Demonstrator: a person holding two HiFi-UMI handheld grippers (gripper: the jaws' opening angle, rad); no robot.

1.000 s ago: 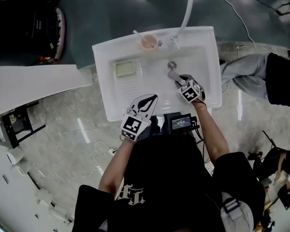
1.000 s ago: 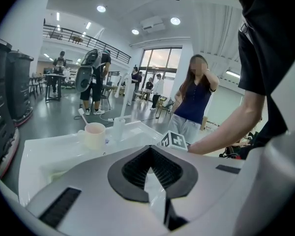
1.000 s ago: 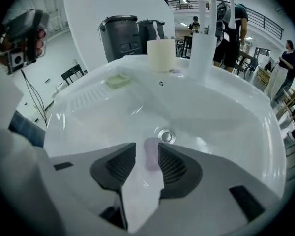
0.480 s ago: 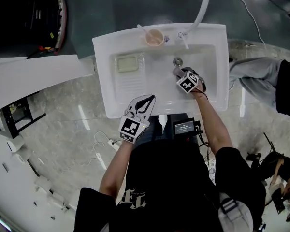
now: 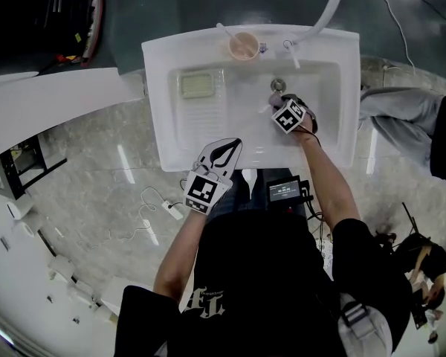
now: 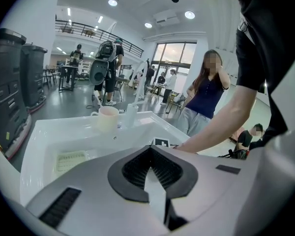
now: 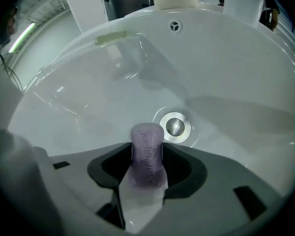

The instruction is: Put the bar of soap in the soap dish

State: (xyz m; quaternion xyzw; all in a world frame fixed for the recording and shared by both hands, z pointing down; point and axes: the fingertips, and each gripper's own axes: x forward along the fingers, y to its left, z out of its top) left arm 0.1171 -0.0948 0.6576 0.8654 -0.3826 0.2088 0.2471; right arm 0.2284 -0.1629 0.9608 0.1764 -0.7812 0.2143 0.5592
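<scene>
The right gripper (image 7: 147,143) is pointing steeply down into the white sink (image 5: 334,65). Its jaws have just been opening and are standing wide around the purple bar of soap (image 7: 147,132), which is lying beside the drain (image 7: 175,127). The left gripper (image 6: 150,147) is hovering at the sink's near rim, its jaws together and holding nothing. The soap dish (image 5: 196,85) is sitting at the sink's left, well apart from the soap

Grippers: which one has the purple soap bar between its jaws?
The right gripper, down in the sink; its jaws have just been opening, soap bar between them. The left gripper is shut, empty.
</scene>
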